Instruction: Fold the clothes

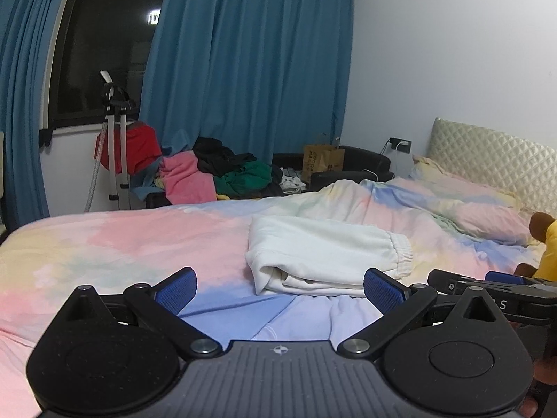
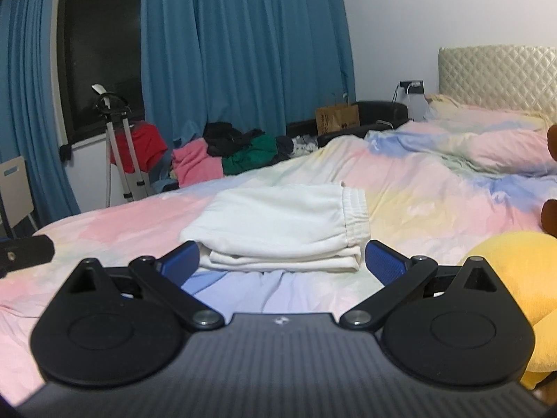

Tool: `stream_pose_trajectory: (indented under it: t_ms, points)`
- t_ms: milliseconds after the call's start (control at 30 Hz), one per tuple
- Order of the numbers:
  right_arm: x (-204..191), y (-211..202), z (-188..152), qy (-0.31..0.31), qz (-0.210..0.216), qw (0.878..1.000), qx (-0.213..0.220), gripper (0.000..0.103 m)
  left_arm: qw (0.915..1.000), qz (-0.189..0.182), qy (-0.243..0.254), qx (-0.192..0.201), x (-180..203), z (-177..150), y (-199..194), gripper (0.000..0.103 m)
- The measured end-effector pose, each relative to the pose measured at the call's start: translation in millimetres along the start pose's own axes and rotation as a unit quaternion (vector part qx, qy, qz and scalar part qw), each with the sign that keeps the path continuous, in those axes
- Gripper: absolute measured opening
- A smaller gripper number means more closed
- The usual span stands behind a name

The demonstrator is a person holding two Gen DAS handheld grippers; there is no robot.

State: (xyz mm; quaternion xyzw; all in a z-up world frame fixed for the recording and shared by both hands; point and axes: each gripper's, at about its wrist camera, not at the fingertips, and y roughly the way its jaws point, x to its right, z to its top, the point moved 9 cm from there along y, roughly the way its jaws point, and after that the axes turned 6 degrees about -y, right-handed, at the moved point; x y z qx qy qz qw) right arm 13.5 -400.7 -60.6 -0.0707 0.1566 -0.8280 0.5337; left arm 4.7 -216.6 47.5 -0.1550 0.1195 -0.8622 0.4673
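Blue curtains [image 2: 243,52] hang behind the bed [image 2: 417,209]; a paper bag [image 2: 337,117] and yellow plush toy [image 2: 515,278] sit nearby.

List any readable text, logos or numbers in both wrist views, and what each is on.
"S": white letter on the right gripper body, left wrist view; the letters before it are too faint to read.
Brown paper bag: dark printed lines and a logo, too blurred to read.
Lit sign outside the window: glare, unreadable.
Left gripper body: small round emblem, no text.
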Motion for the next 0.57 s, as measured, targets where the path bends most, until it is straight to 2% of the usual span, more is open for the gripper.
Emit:
stream_pose_trajectory:
  t_ms: [567]
  points:
    - [-0.7,-0.7,-1.9,-0.017,-0.007,1.000,-0.010,0.103,0.9996,0.026,0.005,-0.013,-5.7,-7.4,-3.4,0.103]
